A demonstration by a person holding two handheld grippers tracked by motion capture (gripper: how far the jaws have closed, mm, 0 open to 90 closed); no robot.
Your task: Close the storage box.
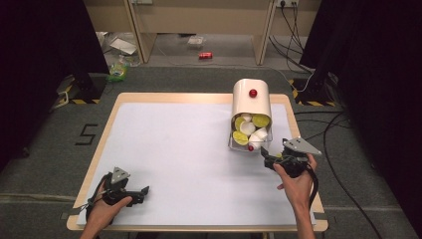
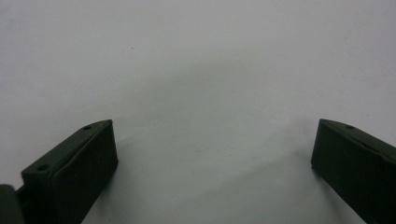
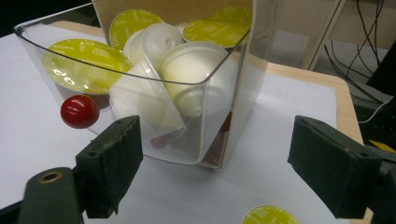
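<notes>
Right gripper view looks along the right gripper, whose jaws stand wide apart with nothing between them, aimed at the near corner of a clear drawer that sticks out of a white dispenser. Between the jaws, lower down, one green-lidded pod lies loose on the sheet. The drawer holds more pods, white cups and green lids jumbled together, and carries a red knob on its front.

From the high view, the right gripper sits just beside the drawer's open end at the table's right, not touching it. The left gripper rests at the near left, well apart from the dispenser; its own view shows its jaws wide open over bare sheet.

Judging by this, the drawer is pulled out and the pods mostly remain inside, so unloading has barely begun. The dispenser's long axis runs from the far edge toward the person, drawer end nearest.
</notes>
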